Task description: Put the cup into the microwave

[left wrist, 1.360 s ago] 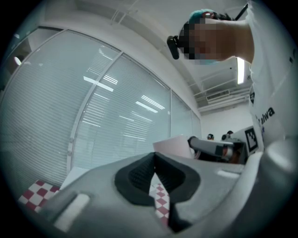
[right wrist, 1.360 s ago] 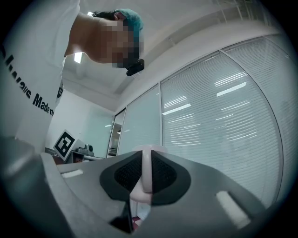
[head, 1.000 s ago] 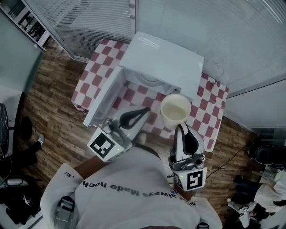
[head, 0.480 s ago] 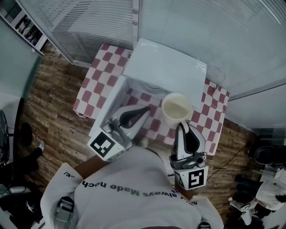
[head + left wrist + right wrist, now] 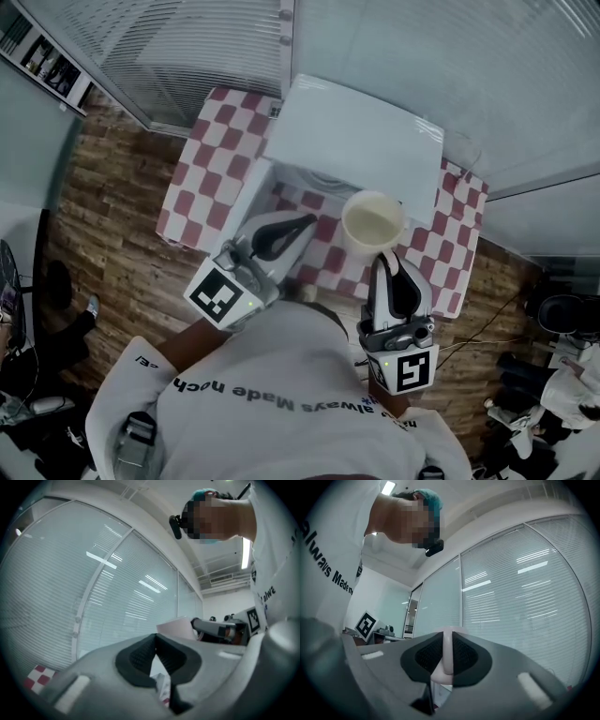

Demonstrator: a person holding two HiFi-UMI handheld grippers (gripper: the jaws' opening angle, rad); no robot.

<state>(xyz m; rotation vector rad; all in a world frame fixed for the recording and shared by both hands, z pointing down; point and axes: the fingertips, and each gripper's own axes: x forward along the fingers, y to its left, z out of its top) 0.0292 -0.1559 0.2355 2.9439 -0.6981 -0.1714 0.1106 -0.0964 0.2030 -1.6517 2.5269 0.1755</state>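
A white microwave (image 5: pixel 356 141) stands on a table with a red-and-white checked cloth (image 5: pixel 211 141). Its door (image 5: pixel 239 211) hangs open to the left. In front of the microwave's right half hangs a cream cup (image 5: pixel 372 223), upright and mouth up. My right gripper (image 5: pixel 384 261) is shut on the cup's near rim; in the right gripper view the rim (image 5: pixel 447 656) sits pinched between the pads. My left gripper (image 5: pixel 306 223) is shut on nothing, with its tips near the microwave's open front. The left gripper view shows its tips (image 5: pixel 156 638) meeting, with the cup (image 5: pixel 176 626) beyond.
Glass walls with blinds (image 5: pixel 187 47) rise right behind the table. Wooden floor (image 5: pixel 103 216) surrounds it. A person in white (image 5: pixel 572 403) crouches at the lower right, beside dark equipment (image 5: pixel 562 319) and a cable (image 5: pixel 478 333).
Both grippers and the cup keep nearly the same place in front of the microwave. The head view has shifted a little.
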